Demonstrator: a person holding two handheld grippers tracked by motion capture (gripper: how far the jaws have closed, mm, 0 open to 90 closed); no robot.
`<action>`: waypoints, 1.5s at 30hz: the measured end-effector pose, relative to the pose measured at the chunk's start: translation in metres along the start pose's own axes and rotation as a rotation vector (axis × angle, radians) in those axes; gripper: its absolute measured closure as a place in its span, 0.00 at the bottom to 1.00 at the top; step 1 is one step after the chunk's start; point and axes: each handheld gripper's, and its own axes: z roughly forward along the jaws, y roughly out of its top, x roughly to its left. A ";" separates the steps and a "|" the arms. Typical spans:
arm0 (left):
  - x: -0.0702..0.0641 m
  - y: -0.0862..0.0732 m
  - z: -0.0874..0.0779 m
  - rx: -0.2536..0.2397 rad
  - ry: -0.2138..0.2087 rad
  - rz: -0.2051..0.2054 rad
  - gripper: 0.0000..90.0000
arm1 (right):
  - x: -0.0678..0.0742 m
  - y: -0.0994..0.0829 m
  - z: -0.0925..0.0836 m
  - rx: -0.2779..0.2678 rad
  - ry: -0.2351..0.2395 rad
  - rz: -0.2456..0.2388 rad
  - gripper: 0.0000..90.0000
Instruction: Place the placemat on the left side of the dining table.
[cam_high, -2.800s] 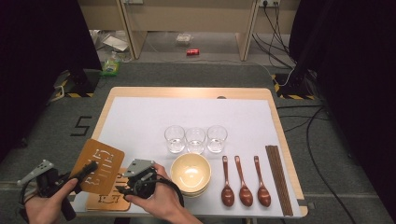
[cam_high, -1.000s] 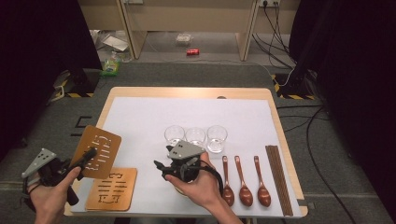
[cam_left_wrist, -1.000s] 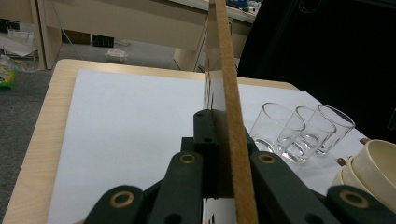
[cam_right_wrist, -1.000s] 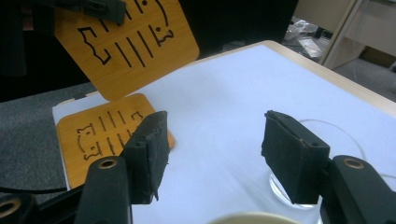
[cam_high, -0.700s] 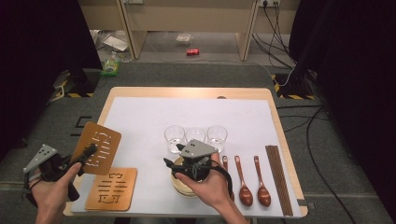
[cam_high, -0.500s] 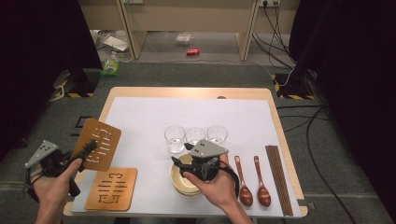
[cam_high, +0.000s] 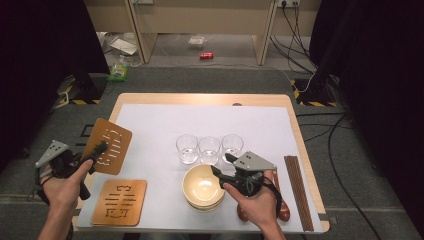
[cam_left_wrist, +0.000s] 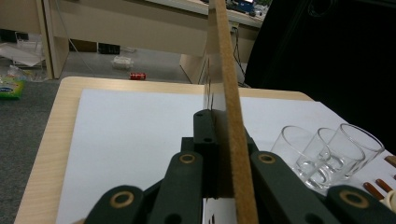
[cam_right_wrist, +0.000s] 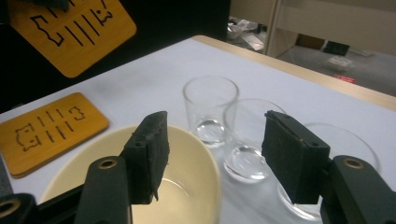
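A wooden coaster with cut-out slots (cam_high: 107, 145) is lifted off the table at the left, tilted, and my left gripper (cam_high: 100, 148) is shut on its edge. The left gripper view has that coaster (cam_left_wrist: 231, 107) edge-on between the closed jaws of the left gripper (cam_left_wrist: 220, 140). A second coaster (cam_high: 120, 201) lies flat near the front edge. My right gripper (cam_high: 222, 165) hovers open over the right rim of the stacked cream bowls (cam_high: 202, 186). In the right gripper view, the right gripper (cam_right_wrist: 215, 154) has nothing between its pads, with the bowl (cam_right_wrist: 187, 191) below.
Three clear glasses (cam_high: 186, 148) (cam_high: 209, 149) (cam_high: 232, 146) stand in a row just behind the bowls. Brown spoons (cam_high: 282, 210) and dark chopsticks (cam_high: 297, 190) lie at the right on the white mat (cam_high: 160, 125).
My right gripper has swung from beside the coasters rightward across the bowls to their right side. My left gripper has carried the coaster slightly up and inward.
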 end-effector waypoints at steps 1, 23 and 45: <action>0.000 0.001 0.003 0.000 0.000 0.000 0.96 | -0.003 -0.002 -0.003 0.001 -0.010 0.006 0.46; 0.006 0.006 0.048 0.019 0.016 -0.010 0.96 | -0.035 -0.027 -0.044 -0.065 -0.162 0.101 0.48; 0.001 0.005 0.094 0.043 0.038 -0.003 0.96 | -0.039 -0.034 -0.046 -0.088 -0.184 0.113 0.52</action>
